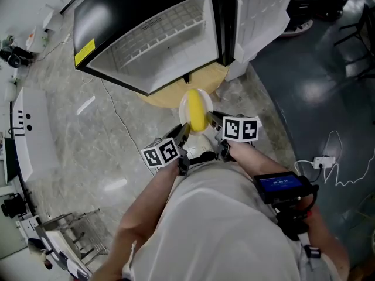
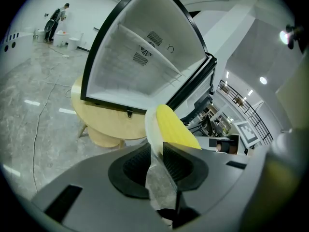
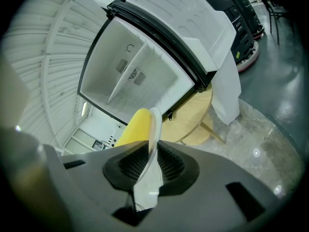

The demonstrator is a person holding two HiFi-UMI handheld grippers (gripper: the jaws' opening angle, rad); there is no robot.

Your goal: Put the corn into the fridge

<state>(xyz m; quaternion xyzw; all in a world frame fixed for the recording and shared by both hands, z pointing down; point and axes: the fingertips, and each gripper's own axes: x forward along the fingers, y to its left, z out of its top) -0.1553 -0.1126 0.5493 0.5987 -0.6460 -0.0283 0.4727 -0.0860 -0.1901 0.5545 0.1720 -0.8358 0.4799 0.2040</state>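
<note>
A yellow corn cob [image 1: 197, 111] lies on a small white plate [image 1: 185, 105], held in the air in front of the open fridge [image 1: 158, 37]. My left gripper [image 1: 183, 133] is shut on the plate's near left rim and my right gripper [image 1: 214, 120] on its right rim. In the left gripper view the plate rim [image 2: 150, 125] is pinched in the left gripper [image 2: 157, 153], with the corn [image 2: 176, 130] behind it. The right gripper view shows the rim [image 3: 155, 125] clamped in the right gripper [image 3: 147, 161], the corn [image 3: 134, 127] to its left. The white fridge interior [image 3: 126, 66] looks empty.
The fridge stands on a round wooden table [image 1: 171, 93], its white door [image 1: 261, 13] swung open to the right. A cable and power strip [image 1: 324, 161] lie on the dark floor at right. A metal rack [image 1: 73, 239] is at lower left. A person [image 2: 56, 19] stands far off.
</note>
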